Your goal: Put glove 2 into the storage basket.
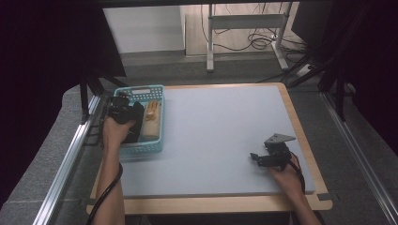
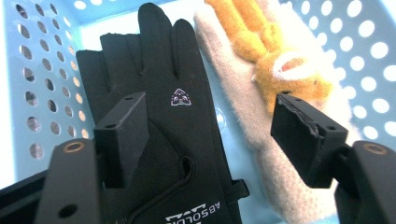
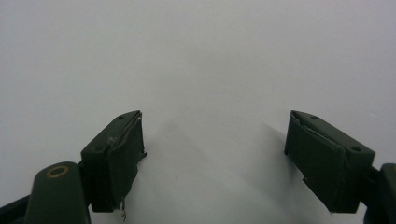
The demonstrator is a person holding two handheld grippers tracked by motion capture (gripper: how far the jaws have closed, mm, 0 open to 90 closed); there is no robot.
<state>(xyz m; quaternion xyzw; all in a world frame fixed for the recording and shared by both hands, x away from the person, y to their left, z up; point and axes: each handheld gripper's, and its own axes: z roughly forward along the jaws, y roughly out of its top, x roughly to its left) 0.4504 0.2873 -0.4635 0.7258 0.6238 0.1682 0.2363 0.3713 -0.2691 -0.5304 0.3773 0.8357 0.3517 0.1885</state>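
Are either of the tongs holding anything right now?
No. The left tongs are open over the black glove in the basket; the right tongs are open.

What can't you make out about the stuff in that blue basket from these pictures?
- Black glove: cuff and the rest of its white lettering cut off by the left gripper view's bottom edge.
- Cream glove: partly covered by its orange plush trim and a jaw.
- Basket, high view: the person's left hand and left gripper hide much of the contents.
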